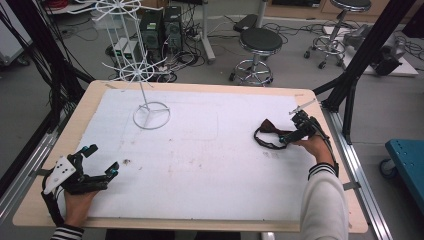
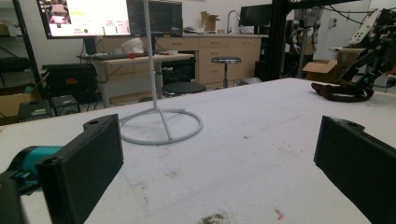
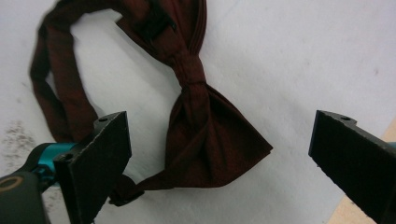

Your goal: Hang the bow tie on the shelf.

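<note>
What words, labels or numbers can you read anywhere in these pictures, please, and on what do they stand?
None can be read.
The monitor behind the table in the left gripper view shows coloured panels and lines of text, too small and blurred to read.
The bow tie bears no label that shows.

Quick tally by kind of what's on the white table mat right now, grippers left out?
Bow tie, dark red with its neck strap, lying between the right gripper's open jaws: 1
White wire stand, upright at the far left of the mat: 1
Total: 2
</note>
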`<control>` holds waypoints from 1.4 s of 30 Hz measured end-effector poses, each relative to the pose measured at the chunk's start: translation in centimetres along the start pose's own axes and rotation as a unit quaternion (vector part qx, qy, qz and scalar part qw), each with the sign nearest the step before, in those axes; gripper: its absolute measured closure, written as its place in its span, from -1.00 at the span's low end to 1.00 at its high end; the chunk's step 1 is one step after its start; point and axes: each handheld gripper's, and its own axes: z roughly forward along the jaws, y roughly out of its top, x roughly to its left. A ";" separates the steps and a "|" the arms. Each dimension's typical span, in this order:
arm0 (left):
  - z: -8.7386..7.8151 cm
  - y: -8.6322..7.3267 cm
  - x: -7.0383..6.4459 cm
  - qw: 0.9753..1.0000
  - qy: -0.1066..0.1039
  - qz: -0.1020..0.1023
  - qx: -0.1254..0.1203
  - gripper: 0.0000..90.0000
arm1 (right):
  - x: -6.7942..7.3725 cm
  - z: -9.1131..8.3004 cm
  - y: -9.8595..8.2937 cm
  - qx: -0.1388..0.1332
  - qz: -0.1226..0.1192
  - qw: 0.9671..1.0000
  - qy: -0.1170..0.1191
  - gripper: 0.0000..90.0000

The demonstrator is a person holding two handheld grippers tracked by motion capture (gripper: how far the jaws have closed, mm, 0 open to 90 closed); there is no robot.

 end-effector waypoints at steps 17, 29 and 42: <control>0.0 0.0 0.0 1.000 -0.001 0.000 0.000 -0.96 | -0.2 0.6 0.0 0.029 0.015 0.999 0.016 -0.05; 0.0 0.0 0.0 1.000 -0.001 -0.001 0.000 -0.96 | 0.1 0.0 0.2 0.031 0.019 0.999 0.041 0.78; 0.0 0.0 0.0 1.000 -0.003 -0.001 0.000 -0.96 | 0.6 -0.4 0.4 0.016 0.007 0.999 0.051 0.78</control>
